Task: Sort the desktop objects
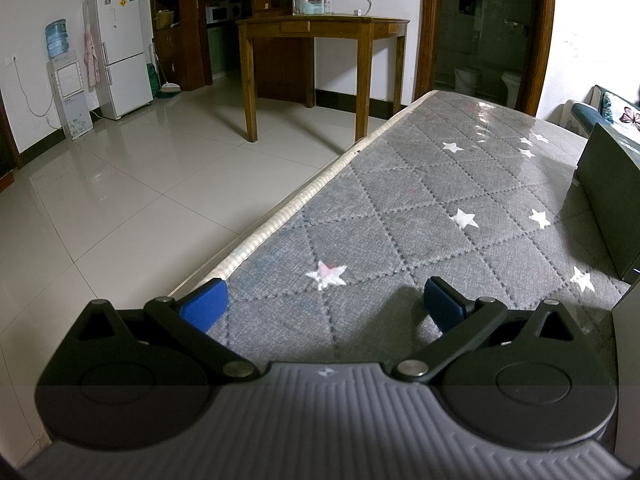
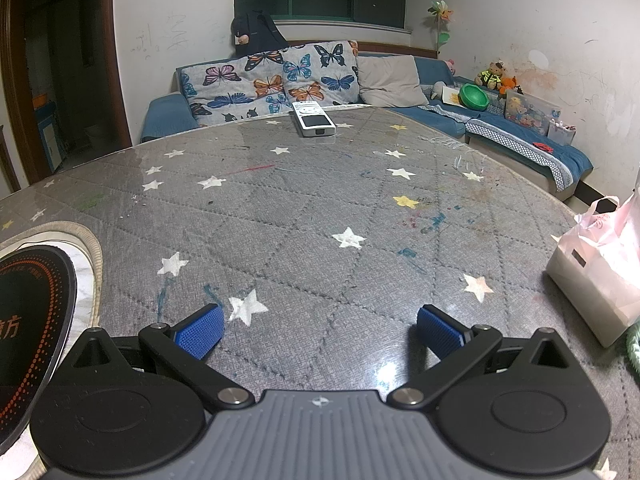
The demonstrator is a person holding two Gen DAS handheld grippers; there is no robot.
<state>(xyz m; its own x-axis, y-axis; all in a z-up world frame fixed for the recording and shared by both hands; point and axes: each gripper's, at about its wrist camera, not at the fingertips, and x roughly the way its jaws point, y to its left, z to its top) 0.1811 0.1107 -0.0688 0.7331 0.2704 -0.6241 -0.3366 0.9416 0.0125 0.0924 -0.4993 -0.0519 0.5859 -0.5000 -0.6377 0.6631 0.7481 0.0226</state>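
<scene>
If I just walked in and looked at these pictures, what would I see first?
Probably the grey table cover with white stars and crayon scribbles, filling both views. On its far side, near the butterfly cushions, lies a white remote control, and a pink plastic bag sits at the right edge. The left gripper and right gripper both hang open over the cover, holding nothing.

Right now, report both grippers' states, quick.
Left gripper: open, holding nothing, over the table.
Right gripper: open, holding nothing.
</scene>
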